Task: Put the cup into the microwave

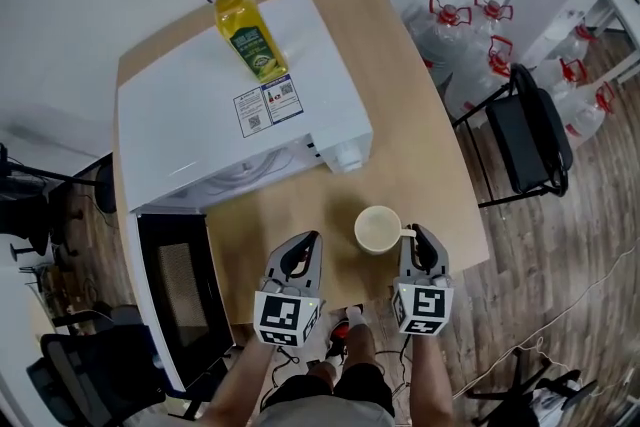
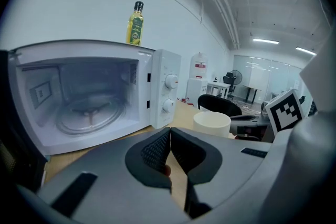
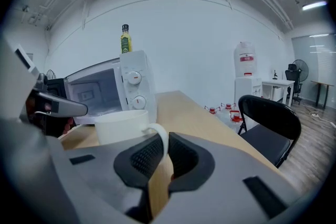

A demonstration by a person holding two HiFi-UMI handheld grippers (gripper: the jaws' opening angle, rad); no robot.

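Pinched between my right gripper (image 3: pixel 164 148) jaws is the handle (image 3: pixel 160 136) of the cup (image 3: pixel 122 124), over the table (image 3: pixel 194 113) before the open microwave (image 3: pixel 113 89). My left gripper (image 2: pixel 170 136) jaws meet, empty.

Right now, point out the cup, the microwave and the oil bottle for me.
cup (image 1: pixel 378 228), head view, on its pale inside.
microwave (image 1: pixel 190 115), head view, on its bare white top.
oil bottle (image 1: pixel 250 37), head view, on its yellow body.
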